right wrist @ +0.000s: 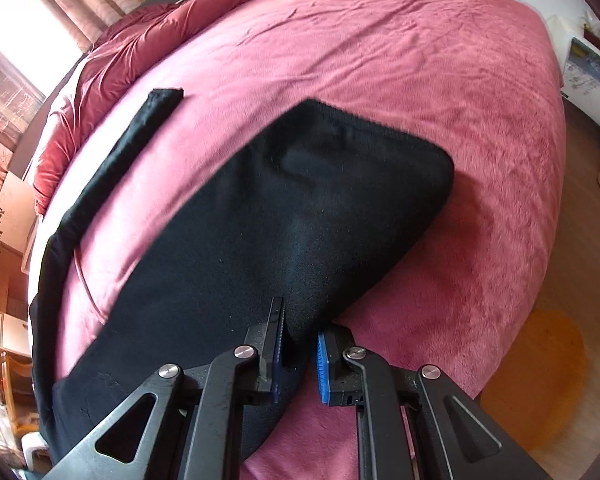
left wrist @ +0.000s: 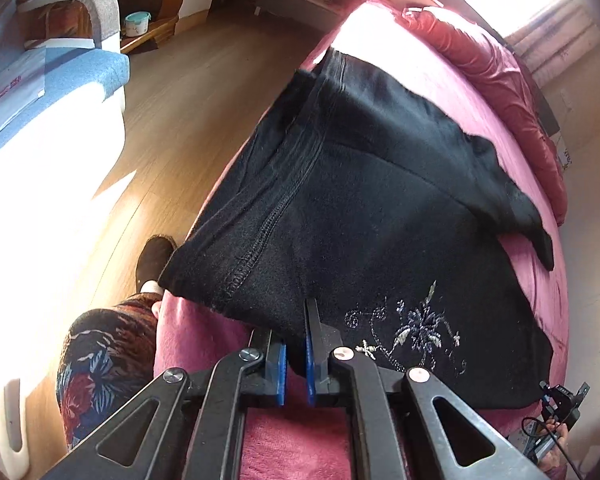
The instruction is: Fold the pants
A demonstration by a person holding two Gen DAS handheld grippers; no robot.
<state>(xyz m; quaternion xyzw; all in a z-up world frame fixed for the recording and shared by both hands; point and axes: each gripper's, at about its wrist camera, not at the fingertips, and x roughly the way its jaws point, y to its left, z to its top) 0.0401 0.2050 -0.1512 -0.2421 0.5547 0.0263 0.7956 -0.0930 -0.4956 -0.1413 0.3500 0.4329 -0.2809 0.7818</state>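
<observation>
Black pants [left wrist: 360,200] lie spread on a pink bed cover [left wrist: 204,340], with silver flower embroidery [left wrist: 416,328] near the close edge. My left gripper [left wrist: 296,364] is shut on that close edge, and black cloth sits between its blue pads. In the right wrist view, the pants [right wrist: 300,220] show one broad folded part in front and a narrow leg [right wrist: 140,132] stretching away at the left. My right gripper [right wrist: 300,356] is shut on a fold of the broad part, lifted slightly off the bed cover [right wrist: 420,60].
A crumpled red quilt [right wrist: 140,32] lies along the bed's far side. A blue and white armchair [left wrist: 40,92] stands on the wooden floor [left wrist: 172,120] left of the bed. A person's patterned trouser leg [left wrist: 104,360] and dark slipper [left wrist: 152,256] are by the bed edge. An orange rug [right wrist: 540,380] lies at the right.
</observation>
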